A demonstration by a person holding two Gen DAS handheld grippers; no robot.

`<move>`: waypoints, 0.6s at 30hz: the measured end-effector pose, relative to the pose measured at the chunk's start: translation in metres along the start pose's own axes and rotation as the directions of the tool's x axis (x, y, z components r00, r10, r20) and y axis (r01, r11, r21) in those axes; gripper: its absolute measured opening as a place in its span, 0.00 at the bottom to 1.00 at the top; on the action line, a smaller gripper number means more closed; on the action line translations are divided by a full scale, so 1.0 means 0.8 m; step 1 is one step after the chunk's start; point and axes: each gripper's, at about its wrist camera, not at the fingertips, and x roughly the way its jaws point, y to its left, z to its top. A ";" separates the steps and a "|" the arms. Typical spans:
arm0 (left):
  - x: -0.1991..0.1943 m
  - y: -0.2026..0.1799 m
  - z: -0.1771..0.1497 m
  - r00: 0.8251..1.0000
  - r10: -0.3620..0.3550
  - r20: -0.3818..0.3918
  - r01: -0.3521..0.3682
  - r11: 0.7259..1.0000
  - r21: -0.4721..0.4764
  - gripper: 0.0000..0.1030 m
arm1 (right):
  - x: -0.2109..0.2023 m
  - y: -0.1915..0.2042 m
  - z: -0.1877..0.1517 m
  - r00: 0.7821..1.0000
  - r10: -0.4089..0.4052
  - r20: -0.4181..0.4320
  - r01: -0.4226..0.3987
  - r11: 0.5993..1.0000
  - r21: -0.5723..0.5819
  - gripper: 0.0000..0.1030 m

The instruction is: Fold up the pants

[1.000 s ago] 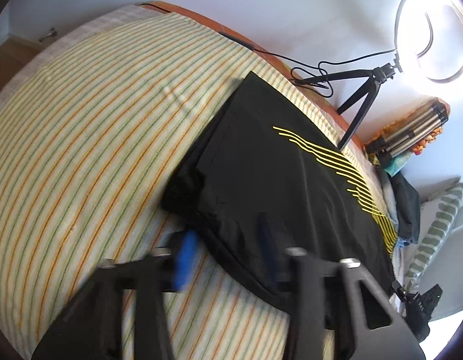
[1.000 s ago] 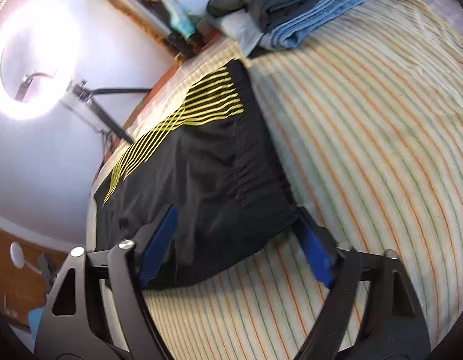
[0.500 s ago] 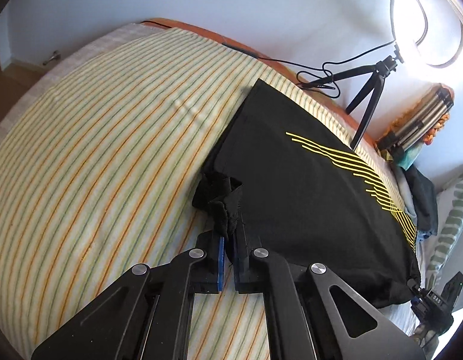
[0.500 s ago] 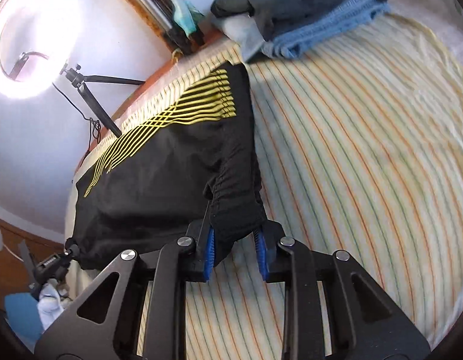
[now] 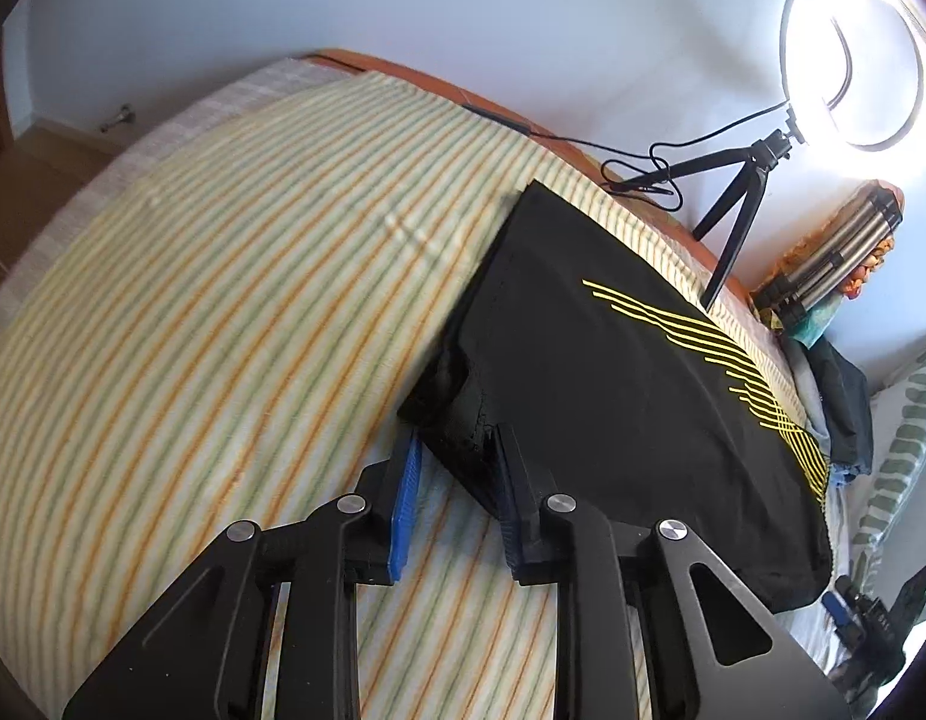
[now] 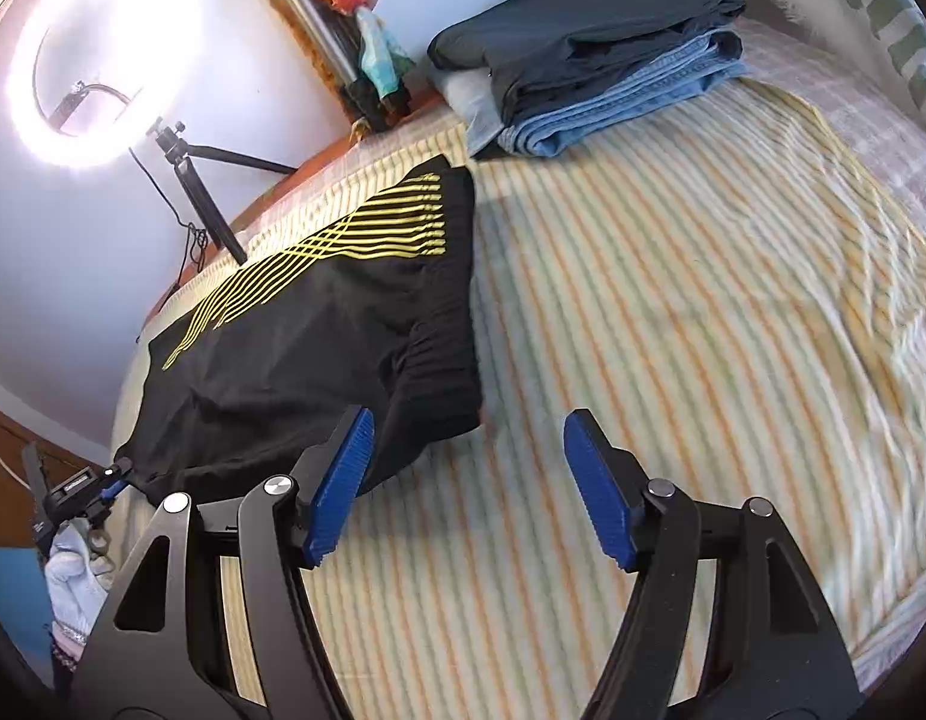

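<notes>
Black pants with yellow stripes (image 5: 613, 384) lie folded on the striped bedspread (image 5: 223, 312). In the left wrist view my left gripper (image 5: 457, 468) is open, its blue pads apart, with a bunched corner of the pants between the fingers and loose. In the right wrist view the pants (image 6: 319, 336) lie left of centre. My right gripper (image 6: 469, 468) is open wide just off the waistband corner, holding nothing; the left pad overlaps the fabric edge.
A lit ring light on a small tripod (image 5: 847, 54) stands at the bed's far edge, also in the right wrist view (image 6: 103, 54). A stack of folded clothes (image 6: 589, 54) lies at the head end. The bedspread (image 6: 673, 330) stretches to the right.
Both grippers were shut on pants corners half a second ago; both have now opened and let the fabric go. The right gripper has drawn back slightly.
</notes>
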 end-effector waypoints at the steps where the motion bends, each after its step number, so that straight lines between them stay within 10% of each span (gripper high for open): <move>1: -0.006 -0.002 -0.001 1.000 0.000 0.011 -0.001 1.000 0.011 0.21 | 0.003 -0.002 0.012 1.000 -0.001 0.009 0.001 1.000 -0.012 0.67; 14: -0.017 -0.062 0.022 0.991 0.080 0.103 -0.101 0.972 0.214 0.31 | 0.096 0.022 0.141 0.996 -0.078 -0.034 0.071 0.983 -0.171 0.65; 18: 0.019 -0.084 0.019 0.989 0.134 0.056 -0.145 0.934 0.325 0.31 | 0.116 0.027 0.145 0.996 -0.061 -0.063 0.049 0.981 -0.186 0.30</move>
